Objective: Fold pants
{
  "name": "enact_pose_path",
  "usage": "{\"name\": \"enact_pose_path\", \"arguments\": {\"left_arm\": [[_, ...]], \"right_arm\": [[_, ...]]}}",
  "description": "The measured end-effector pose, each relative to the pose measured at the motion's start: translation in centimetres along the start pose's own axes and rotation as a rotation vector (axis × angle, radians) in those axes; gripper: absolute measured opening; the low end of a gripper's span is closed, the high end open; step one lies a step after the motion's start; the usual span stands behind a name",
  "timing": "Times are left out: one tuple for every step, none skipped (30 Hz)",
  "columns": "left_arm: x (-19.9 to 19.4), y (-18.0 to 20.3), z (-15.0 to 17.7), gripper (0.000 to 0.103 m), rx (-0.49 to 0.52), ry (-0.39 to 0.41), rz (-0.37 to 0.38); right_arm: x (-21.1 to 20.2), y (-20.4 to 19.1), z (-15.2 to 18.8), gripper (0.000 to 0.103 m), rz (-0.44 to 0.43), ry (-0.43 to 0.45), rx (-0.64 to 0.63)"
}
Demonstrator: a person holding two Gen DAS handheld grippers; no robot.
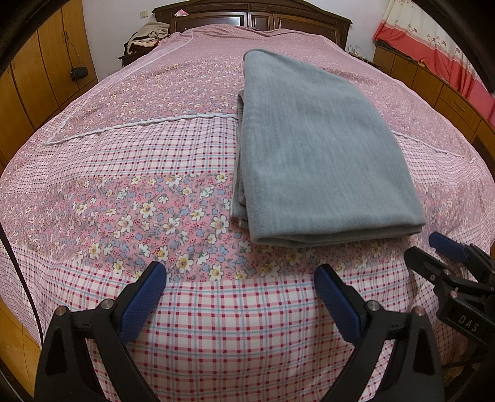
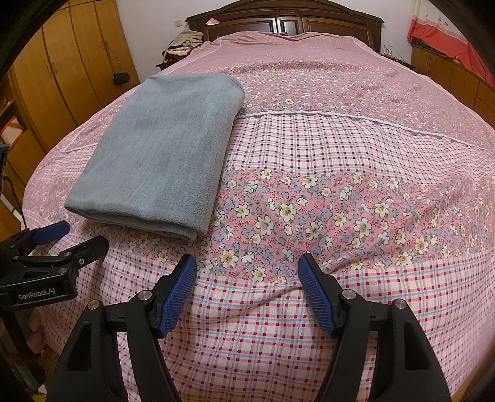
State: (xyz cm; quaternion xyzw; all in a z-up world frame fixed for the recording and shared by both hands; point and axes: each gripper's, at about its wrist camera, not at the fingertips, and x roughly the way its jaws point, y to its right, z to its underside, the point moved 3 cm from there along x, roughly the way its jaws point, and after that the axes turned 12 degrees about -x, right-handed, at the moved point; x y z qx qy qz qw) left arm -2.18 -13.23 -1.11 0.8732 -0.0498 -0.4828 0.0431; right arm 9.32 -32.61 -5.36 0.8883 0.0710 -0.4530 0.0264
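The left hand-held gripper (image 1: 239, 278) stands wide, with nothing between its two black plastic fingers; each finger ends in a blue pad (image 1: 148, 297) with a fine ribbed grain, and small round metal pins sit at the joints. It hangs over the near edge of the bed (image 1: 92, 173), tilted downward. The right hand-held gripper (image 2: 247, 272) is built the same way and is also spread wide and empty, its blue pads (image 2: 178, 293) apart above the checked cloth. Each gripper shows at the edge of the other's view, side by side and apart.

Under both lies a bedspread (image 2: 309, 309) of soft woven cotton: a band of pink, red and pale blue check nearest the grippers, then a strip of pink with white and blue flowers, then check again, and finer floral print beyond a narrow white lace trim (image 2: 340, 116).

The pants (image 1: 318, 148), of grey-blue fabric with a faint vertical streak like washed denim, lie folded into a thick, long rectangle on the bed, just ahead of and between the two grippers, touched by neither. The near edge is a rounded fold; stacked layers show along one long side.

Farther off stand a dark carved wooden headboard (image 2: 287, 21), orange-brown wooden wardrobes (image 2: 71, 58) and a red and cream curtain (image 1: 433, 43).
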Motion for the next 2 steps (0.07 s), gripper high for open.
{"name": "enact_pose_path", "arguments": {"left_arm": [[0.00, 0.03, 0.03, 0.099, 0.000, 0.000, 0.000], [0.00, 0.03, 0.03, 0.099, 0.001, 0.000, 0.000]], "right_arm": [[-0.02, 0.02, -0.01, 0.070, 0.000, 0.000, 0.000], [-0.02, 0.02, -0.01, 0.070, 0.000, 0.000, 0.000]]}}
